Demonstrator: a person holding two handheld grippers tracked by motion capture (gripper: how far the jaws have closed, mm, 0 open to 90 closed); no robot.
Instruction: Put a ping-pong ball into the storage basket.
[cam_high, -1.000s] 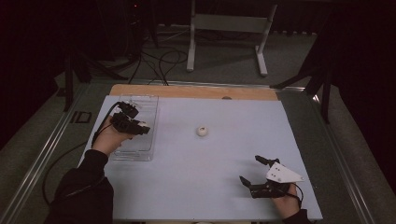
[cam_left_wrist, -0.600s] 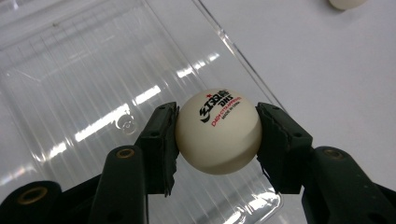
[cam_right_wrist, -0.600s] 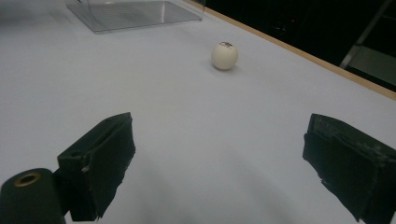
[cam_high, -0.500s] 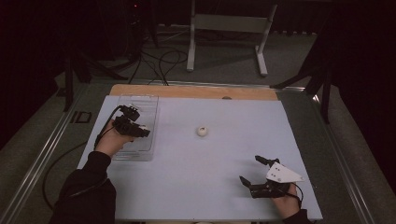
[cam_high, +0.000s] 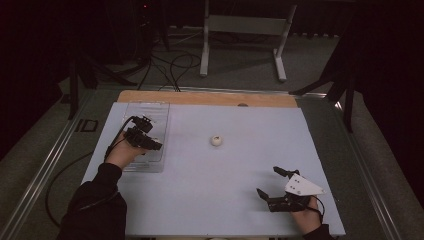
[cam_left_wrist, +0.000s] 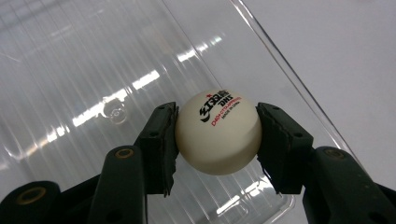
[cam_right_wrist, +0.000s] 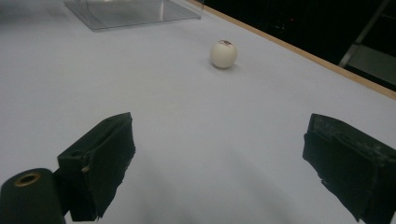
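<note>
left gripper (cam_left_wrist: 217, 135) clamping printed ball (cam_left_wrist: 218, 131) (over clear tray (cam_left_wrist: 70, 70))

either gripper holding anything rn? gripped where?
Left gripper holds a white ping-pong ball, pads on its opposite sides, above the clear tray. Right gripper is open, empty.

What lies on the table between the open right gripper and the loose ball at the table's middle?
Nothing: between the right gripper and the ball there is bare white table, as the right gripper view shows.

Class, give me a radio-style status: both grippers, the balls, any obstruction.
Left gripper shut on white table-tennis ball above clear plastic tray. Right gripper open, empty. Second white ball loose mid-table, nothing around it.
</note>
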